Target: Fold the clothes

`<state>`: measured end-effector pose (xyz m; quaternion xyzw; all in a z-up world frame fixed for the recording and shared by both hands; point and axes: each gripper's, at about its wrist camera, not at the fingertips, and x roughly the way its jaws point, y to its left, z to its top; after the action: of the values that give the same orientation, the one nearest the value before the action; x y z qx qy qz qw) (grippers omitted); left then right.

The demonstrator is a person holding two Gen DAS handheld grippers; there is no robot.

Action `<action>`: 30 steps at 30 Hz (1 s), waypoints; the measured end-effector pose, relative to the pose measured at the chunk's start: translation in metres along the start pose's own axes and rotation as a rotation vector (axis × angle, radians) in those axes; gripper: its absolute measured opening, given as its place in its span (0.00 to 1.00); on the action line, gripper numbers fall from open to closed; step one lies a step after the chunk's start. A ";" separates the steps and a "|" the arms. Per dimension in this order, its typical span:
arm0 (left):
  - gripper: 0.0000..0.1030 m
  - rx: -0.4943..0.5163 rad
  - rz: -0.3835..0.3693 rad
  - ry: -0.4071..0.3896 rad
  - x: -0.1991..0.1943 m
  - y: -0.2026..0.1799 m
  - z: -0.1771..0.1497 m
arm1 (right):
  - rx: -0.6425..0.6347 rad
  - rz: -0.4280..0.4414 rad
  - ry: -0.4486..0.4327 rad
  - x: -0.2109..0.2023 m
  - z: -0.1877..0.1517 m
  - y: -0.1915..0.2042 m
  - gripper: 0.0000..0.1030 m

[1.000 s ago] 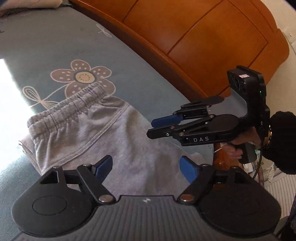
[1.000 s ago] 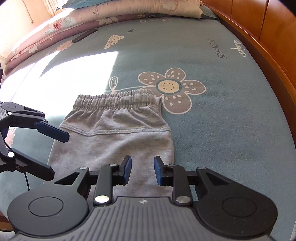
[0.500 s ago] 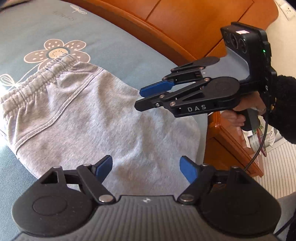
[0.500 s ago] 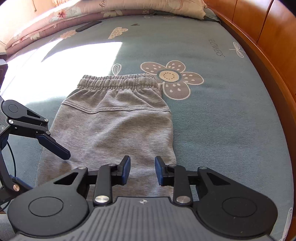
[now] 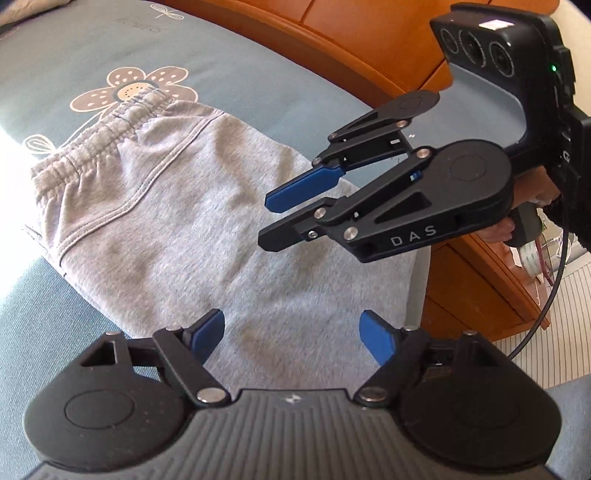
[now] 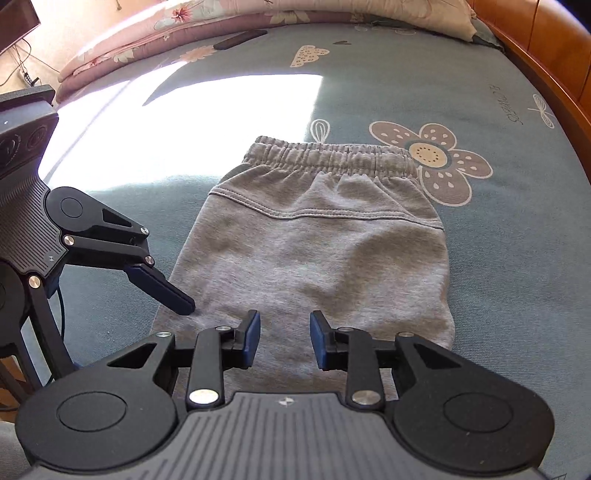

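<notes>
Presently, what your two wrist views show:

Garment: grey sweatpants (image 6: 314,254) lie flat on the bed, seemingly folded lengthwise, the elastic waistband (image 6: 332,155) at the far end from you. The near end runs under both grippers and out of sight.

Surface: blue-grey bedsheet (image 6: 517,258) with a printed flower (image 6: 430,160) just beside the waistband's right corner; the corner touches the petals. A bright sun patch falls on the sheet beyond the waistband.

Left gripper: your left gripper (image 5: 291,332) hangs over the near part of the sweatpants, tilted downward. Its jaws stand spread wide, with only cloth seen below them and nothing pinched. In the right wrist view one of its blue fingertips (image 6: 173,295) sits at the garment's left edge; whether it touches the cloth you cannot tell.

Right gripper: your right gripper (image 6: 284,339) hangs over the near middle of the sweatpants, jaws parted by a narrow gap, nothing between the pads. In the left wrist view it (image 5: 271,218) stands above the garment's right half, clear of the cloth.

Hand: your right hand (image 5: 517,218) grips the handle, with a dark sleeve behind it.

Surroundings: an orange wooden bed frame (image 5: 369,48) runs along the far right side of the bed. A rolled floral quilt (image 6: 221,18) lies at the far end of the bed, and a dark flat object (image 6: 240,38) rests just before it.
</notes>
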<state>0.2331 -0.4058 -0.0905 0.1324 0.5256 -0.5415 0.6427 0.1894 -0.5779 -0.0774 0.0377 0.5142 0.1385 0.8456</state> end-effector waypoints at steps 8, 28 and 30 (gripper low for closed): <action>0.78 -0.056 0.003 0.000 0.000 0.010 -0.004 | -0.021 -0.013 0.049 0.029 0.002 0.009 0.33; 0.78 -0.096 0.119 -0.124 -0.018 0.039 0.027 | 0.030 -0.167 -0.043 0.010 0.031 -0.037 0.39; 0.78 -0.104 0.173 -0.071 -0.005 0.046 0.033 | 0.000 -0.171 -0.006 0.015 0.027 -0.032 0.39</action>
<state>0.2898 -0.4102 -0.0912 0.1245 0.5165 -0.4601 0.7114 0.2258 -0.6018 -0.0845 -0.0058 0.5131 0.0657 0.8558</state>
